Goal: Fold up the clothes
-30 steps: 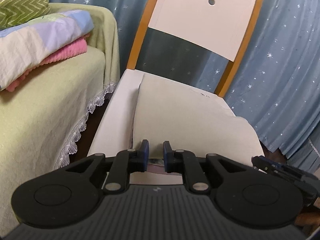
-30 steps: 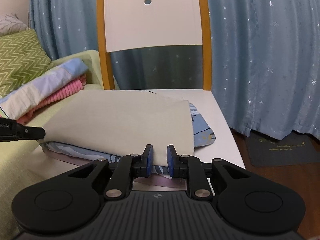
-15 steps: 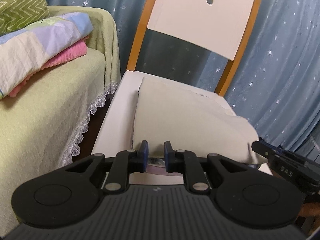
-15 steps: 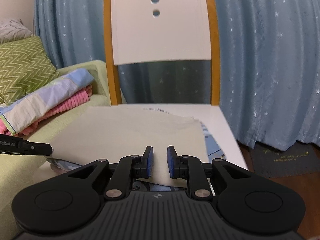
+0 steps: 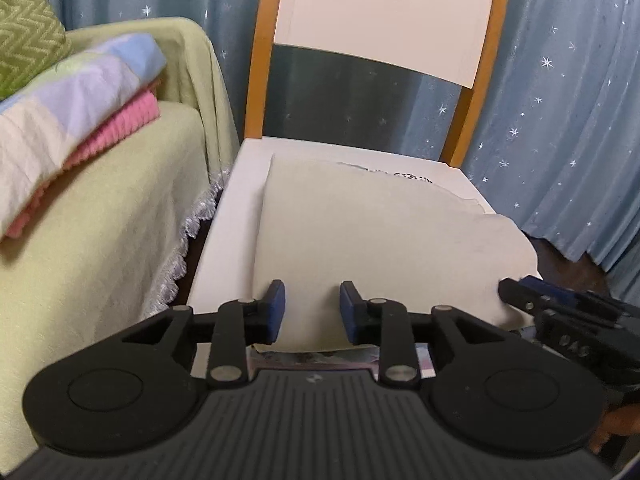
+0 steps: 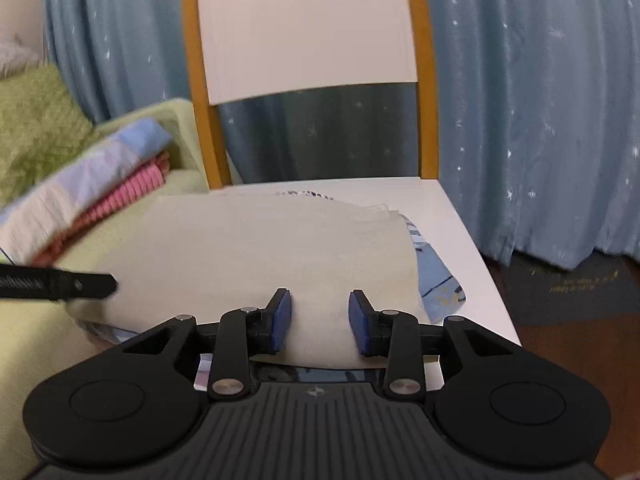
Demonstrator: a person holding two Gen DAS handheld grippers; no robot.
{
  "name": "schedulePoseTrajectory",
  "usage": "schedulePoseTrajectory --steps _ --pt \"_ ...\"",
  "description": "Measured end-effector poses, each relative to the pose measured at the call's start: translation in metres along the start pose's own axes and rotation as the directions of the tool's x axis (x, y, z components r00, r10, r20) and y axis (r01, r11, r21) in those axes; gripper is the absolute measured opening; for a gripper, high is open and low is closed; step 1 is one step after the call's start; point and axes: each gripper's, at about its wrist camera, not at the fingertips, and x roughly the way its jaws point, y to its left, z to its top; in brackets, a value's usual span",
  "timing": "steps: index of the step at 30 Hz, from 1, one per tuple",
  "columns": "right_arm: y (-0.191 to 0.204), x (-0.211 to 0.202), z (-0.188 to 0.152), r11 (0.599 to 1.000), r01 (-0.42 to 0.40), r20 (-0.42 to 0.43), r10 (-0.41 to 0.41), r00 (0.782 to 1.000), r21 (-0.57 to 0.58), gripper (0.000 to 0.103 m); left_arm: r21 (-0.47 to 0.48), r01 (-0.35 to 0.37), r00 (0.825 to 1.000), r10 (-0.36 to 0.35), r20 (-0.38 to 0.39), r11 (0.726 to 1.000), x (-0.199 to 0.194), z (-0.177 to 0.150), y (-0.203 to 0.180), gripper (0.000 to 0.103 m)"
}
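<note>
— What's nearest in the two wrist views?

— The claws. The left claw (image 5: 312, 310) has its jaws opening, pads apart, over the near edge of the cloth (image 5: 380, 240); the cloth lies under the gap, but the pads do not press on it. The right claw (image 6: 320, 322) is the same — jaws opening, blue pads spread, the cloth's near edge below them and unpinched.

— And each sees the other?

— Yes. In the left view the right claw pokes in from the right, near the cloth's right corner. In the right view the left claw's black finger (image 6: 60, 286) comes in from the left, at the cloth's left corner.

— Where does the cloth lie?

— Folded flat on the seat of the chair (image 6: 452, 216), cream side up. A blue printed layer (image 6: 438, 286) peeks out from under it on the right, and a strip shows at the near edge too.

— Left of the chair?

— A sofa (image 5: 100, 220) under a pale green cover with a lace hem. On it sits a stack — a patchwork blanket (image 5: 68, 112) over a pink one (image 5: 120, 128) — and a green zigzag cushion (image 5: 24, 32) behind.

— Farthest back?

— The chair's white back with orange posts, then a blue curtain (image 6: 520, 100) dotted with stars. A dark mat (image 6: 572, 288) lies on the floor at the right.
</note>
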Motion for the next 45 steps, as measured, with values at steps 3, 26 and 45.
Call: schedulePoseTrajectory --steps 3,26,45 --pt "0.001 -0.027 -0.001 1.0 -0.014 0.014 0.013 1.0 0.023 0.047 -0.003 -0.021 1.0 0.021 -0.016 1.0 -0.021 -0.003 -0.012 0.037" --pt "0.031 -0.206 -0.027 0.999 0.033 -0.036 -0.034 0.999 -0.011 0.101 0.014 -0.158 0.987 0.158 0.008 0.987 -0.205 -0.079 -0.093 0.09" --pt "0.028 -0.235 -0.039 0.993 0.112 -0.069 -0.109 0.992 0.044 0.103 -0.045 -0.195 0.98 0.196 0.03 0.98 -0.242 -0.101 -0.095 0.102"
